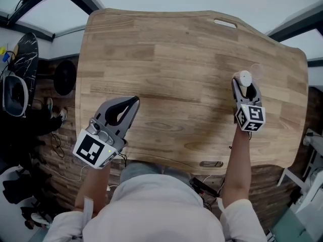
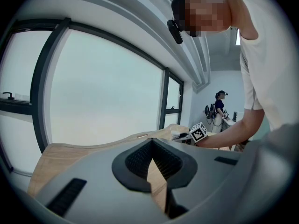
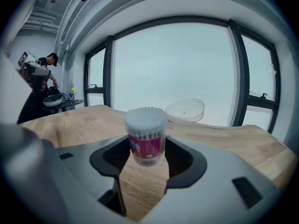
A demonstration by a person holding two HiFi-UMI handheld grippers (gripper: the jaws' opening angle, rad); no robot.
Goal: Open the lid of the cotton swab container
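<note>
grey left gripper and right gripper, black-and-white marker cubes, white short sleeves

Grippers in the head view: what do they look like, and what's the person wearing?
Both the left gripper and right gripper are grey, black inside the jaws. Each carries a white cube with black square markers. The sleeves are white.

Lighting: diffuse daylight from the large windows on the far side; panes blown out to flat pale white. Table evenly bright in the head view, shadows soft and faint, little glare. Floor at left dim. Both gripper views fisheye: window frames bow, corners fall to black. Left gripper and right gripper bodies near the lens soft; cotton swab container fairly sharp
</note>
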